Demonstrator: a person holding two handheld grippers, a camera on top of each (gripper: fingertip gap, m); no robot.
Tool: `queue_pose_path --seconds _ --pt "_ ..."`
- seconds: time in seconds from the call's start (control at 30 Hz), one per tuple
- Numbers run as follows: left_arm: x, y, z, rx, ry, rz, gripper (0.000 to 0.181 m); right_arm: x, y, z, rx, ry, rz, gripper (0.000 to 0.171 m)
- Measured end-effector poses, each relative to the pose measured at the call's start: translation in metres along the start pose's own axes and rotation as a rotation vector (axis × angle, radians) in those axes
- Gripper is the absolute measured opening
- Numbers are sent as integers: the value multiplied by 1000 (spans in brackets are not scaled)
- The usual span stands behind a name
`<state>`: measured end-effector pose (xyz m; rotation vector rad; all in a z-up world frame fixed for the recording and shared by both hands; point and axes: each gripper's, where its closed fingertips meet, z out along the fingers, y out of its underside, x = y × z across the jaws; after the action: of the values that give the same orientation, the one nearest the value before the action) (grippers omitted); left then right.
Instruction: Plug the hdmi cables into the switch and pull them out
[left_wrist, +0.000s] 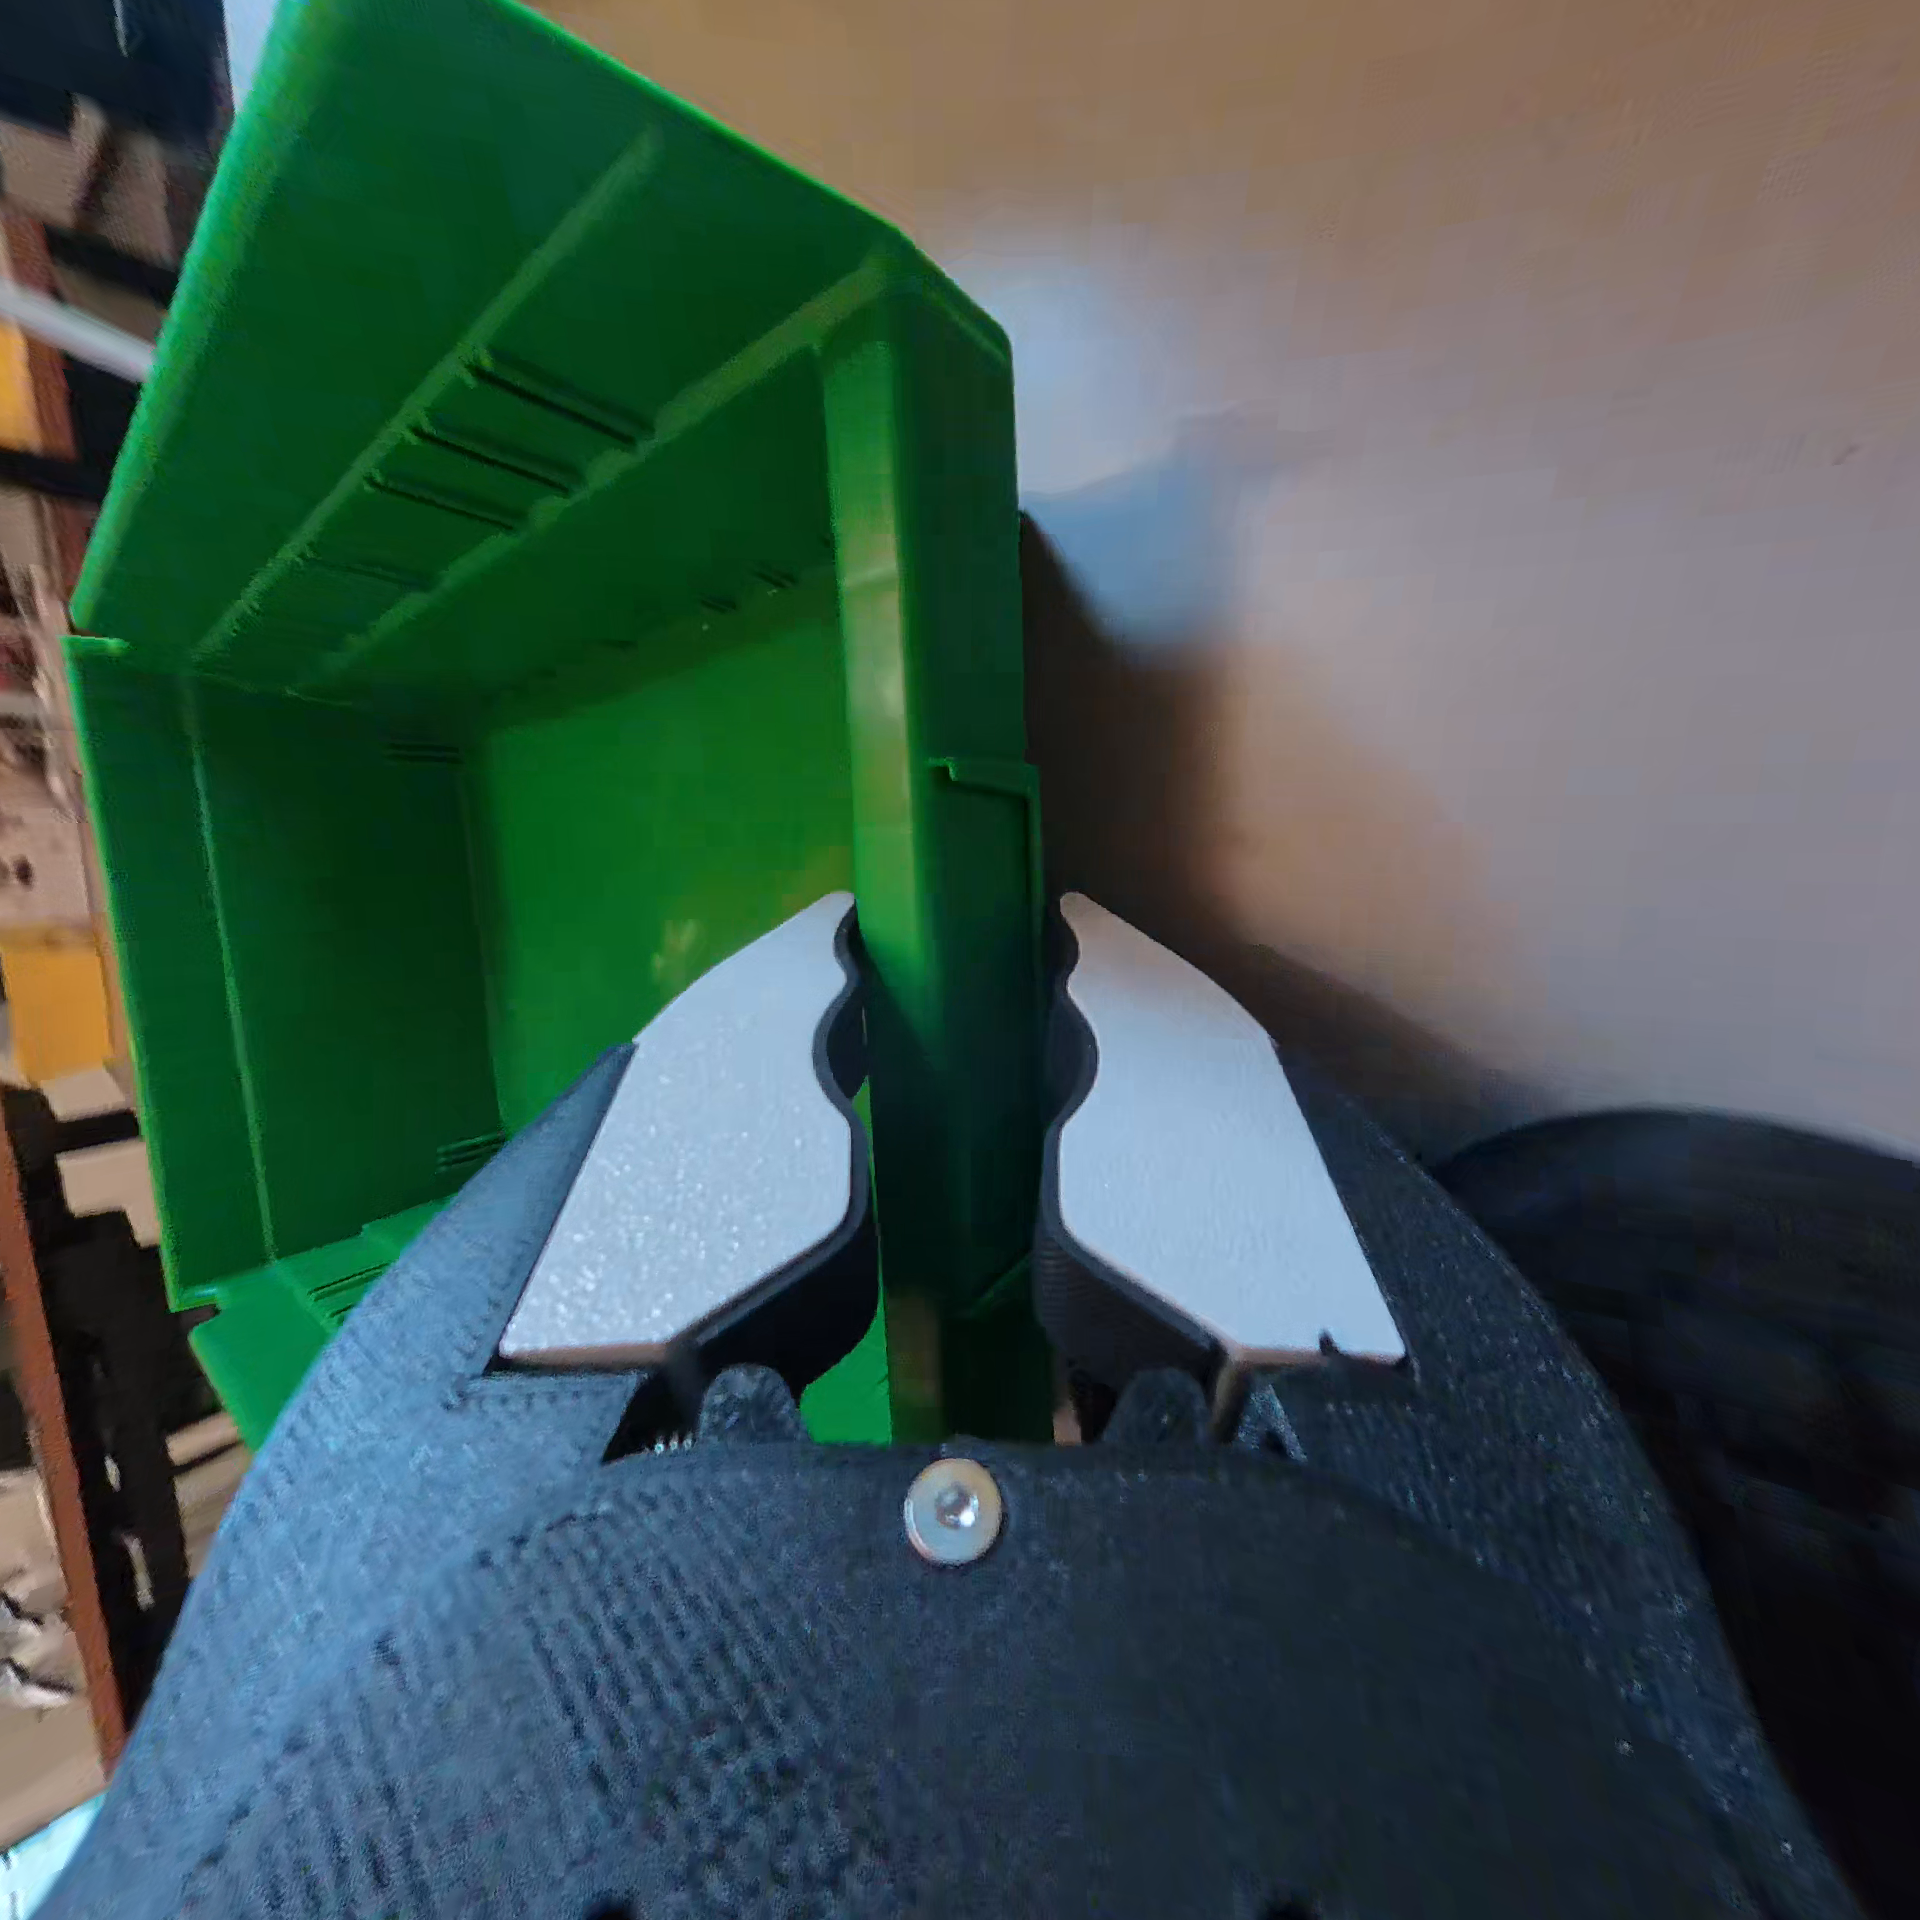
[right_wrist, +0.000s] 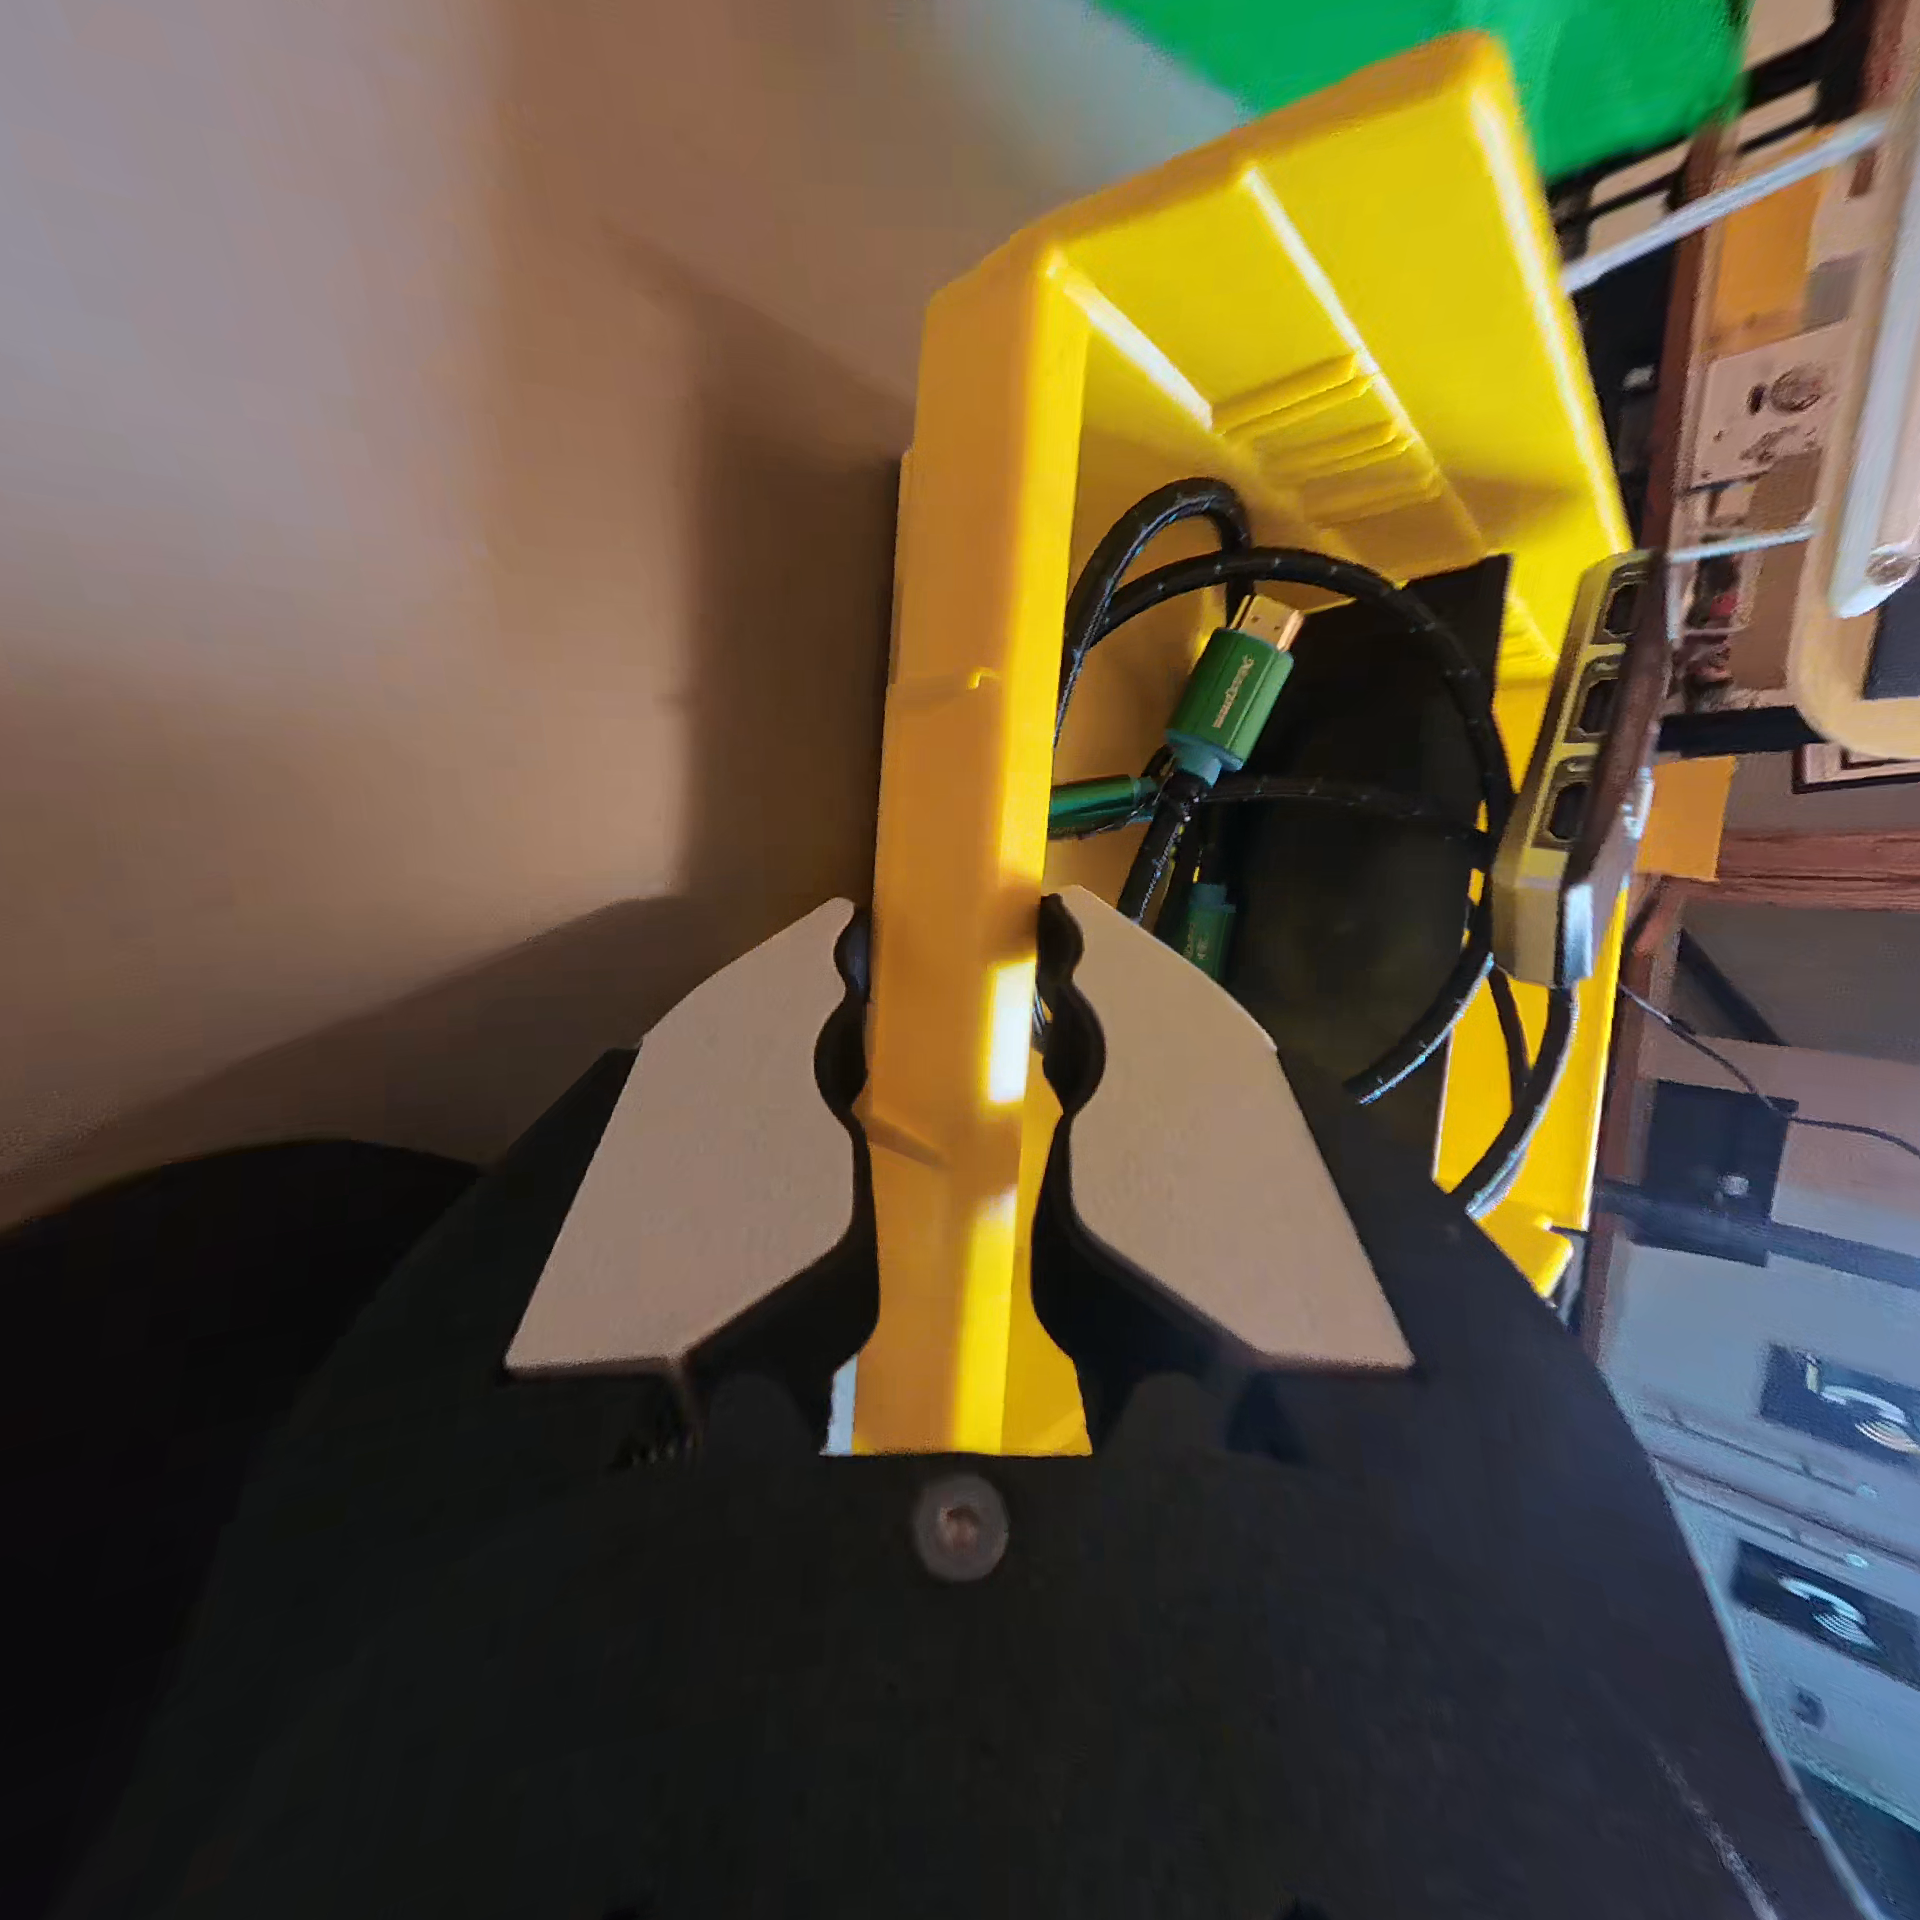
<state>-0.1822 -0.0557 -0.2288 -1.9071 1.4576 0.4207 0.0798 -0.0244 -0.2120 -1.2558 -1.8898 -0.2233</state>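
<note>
While both bins appear tipped on their sides, we note the green bin (left_wrist: 436, 582) clamped by its wall in our left gripper (left_wrist: 958, 925), fingers closed onto the plastic. Our right gripper (right_wrist: 956, 920) pinches the yellow bin (right_wrist: 966, 644) wall likewise. Inside the yellow bin lie coiled black hdmi cables (right_wrist: 1143, 592) with green plugs (right_wrist: 1226, 696); the switch (right_wrist: 1569, 769), ports showing, sits at the bin's far edge.

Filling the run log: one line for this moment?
left gripper: shut on green bin | right gripper: shut on yellow bin | HDMI cables: unplugged
</note>
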Motion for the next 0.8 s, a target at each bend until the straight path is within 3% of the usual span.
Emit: queue_pose_path --seconds 0.1,0.2,0.27,0.37,0.47,0.6,0.8 --pt "3 -23 -1 34 -33 36 39 -5 -30 -29 195 6 171 35" --pt "2 -55 -21 158 -77 -86 39 13 -37 -75 391 40 450 36" --pt "5 -89 -44 334 -75 -257 33 35 -16 -103 473 143 680 36" --pt "11 -133 -63 560 31 -605 33 54 51 -110 393 303 1014 47" --pt "13 -152 -43 587 96 -873 35 41 74 -84 365 192 1233 63" --pt "4 -168 -12 588 53 -1038 38 36 75 -53 280 143 1241 57" --pt "0 -187 14 506 -78 -922 30 45 88 -39 148 174 1097 27"
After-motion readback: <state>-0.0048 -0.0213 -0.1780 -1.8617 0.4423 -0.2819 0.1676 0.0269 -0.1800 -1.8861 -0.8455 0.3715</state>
